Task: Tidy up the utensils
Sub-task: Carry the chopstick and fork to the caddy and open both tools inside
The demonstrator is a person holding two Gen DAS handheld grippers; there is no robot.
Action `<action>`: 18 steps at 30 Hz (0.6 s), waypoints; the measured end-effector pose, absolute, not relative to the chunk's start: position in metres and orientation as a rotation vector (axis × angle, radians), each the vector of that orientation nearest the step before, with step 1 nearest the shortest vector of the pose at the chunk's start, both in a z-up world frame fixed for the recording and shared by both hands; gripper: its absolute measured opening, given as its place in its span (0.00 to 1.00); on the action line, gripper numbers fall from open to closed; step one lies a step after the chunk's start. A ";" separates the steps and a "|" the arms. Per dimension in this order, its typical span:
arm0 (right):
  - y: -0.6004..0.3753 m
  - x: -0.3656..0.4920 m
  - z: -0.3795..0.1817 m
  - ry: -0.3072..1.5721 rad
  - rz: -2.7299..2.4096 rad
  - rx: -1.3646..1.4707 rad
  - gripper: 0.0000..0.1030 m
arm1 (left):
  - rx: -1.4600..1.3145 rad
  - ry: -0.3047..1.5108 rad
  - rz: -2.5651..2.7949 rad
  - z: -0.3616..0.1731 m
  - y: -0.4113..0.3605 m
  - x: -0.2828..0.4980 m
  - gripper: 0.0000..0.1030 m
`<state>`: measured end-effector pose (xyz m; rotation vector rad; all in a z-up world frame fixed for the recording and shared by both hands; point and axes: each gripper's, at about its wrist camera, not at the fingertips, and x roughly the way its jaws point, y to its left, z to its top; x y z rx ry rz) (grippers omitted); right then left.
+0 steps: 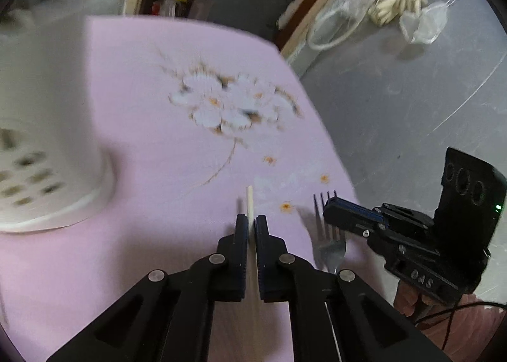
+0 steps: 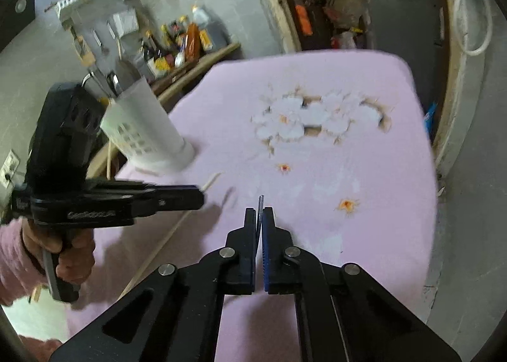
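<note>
1. My left tongs (image 1: 252,229) are closed on a pale chopstick (image 1: 249,202); its tip pokes out ahead of them, above the pink worktop (image 1: 152,83).
2. My right tongs (image 2: 260,219) are clamped on a fork (image 1: 328,244), with only the thin tine edge showing between them in the right view.
3. The white holder (image 2: 149,127) stands at the worktop's left side — already carrying a few utensils, I judge.
4. I'd take one piece at a time: tip the chopstick upright over the holder's mouth, lower it inside, then let go.
5. The fork follows, handle down — and I'd keep the two tongs well apart to avoid a clash.
</note>
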<state>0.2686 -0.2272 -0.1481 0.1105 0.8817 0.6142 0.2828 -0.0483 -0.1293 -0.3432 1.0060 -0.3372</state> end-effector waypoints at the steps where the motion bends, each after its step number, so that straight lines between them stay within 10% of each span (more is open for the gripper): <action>1: -0.228 0.264 -0.140 0.862 0.601 0.113 0.02 | -0.334 0.976 -0.330 -0.119 -0.046 0.275 0.05; 18: -0.150 0.240 0.045 0.398 0.505 0.075 0.02 | -0.403 0.445 -0.103 0.049 0.091 0.219 0.05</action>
